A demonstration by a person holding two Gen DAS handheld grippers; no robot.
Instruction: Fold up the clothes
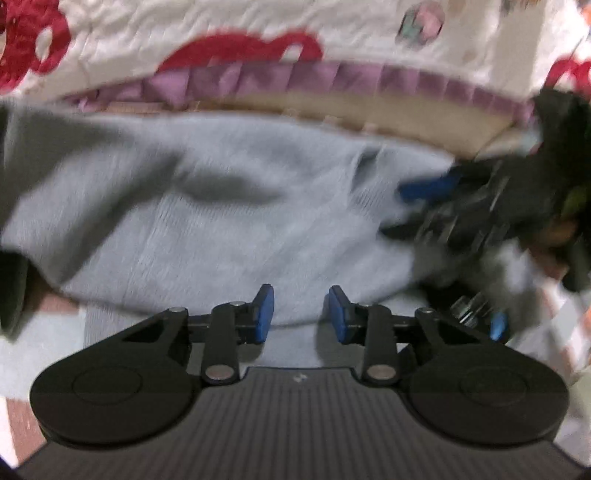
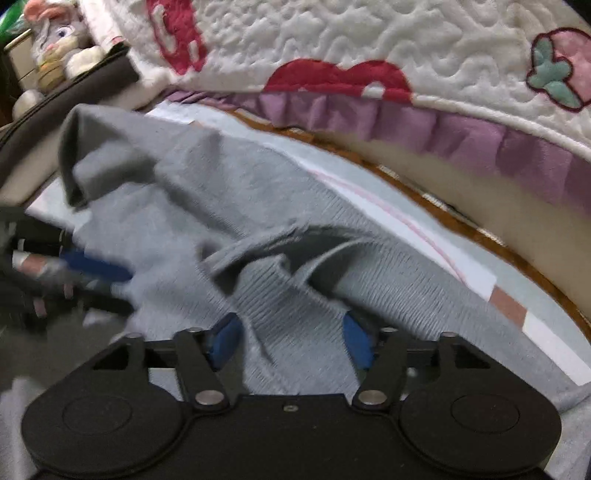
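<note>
A grey knit sweater (image 1: 229,229) lies spread on a pale sheet beside a bed. In the left wrist view my left gripper (image 1: 300,314) hovers over the sweater's near edge. Its blue pads (image 1: 264,314) stand apart with nothing gripped. The right gripper (image 1: 458,254) is blurred at the right, fingers spread over the sweater's side. In the right wrist view my right gripper (image 2: 291,339) is open, and a raised fold of the sweater (image 2: 280,295) runs between its wide-set pads (image 2: 358,341). The left gripper (image 2: 107,286) shows blurred at the left edge.
A white quilt (image 2: 332,33) with red shapes and a purple frill (image 2: 461,133) hangs over the bed's wooden edge (image 2: 480,229) behind the sweater. A plush bunny (image 2: 59,40) sits at the far left. The sheet (image 2: 406,229) under the sweater has white, pink and pale blue stripes.
</note>
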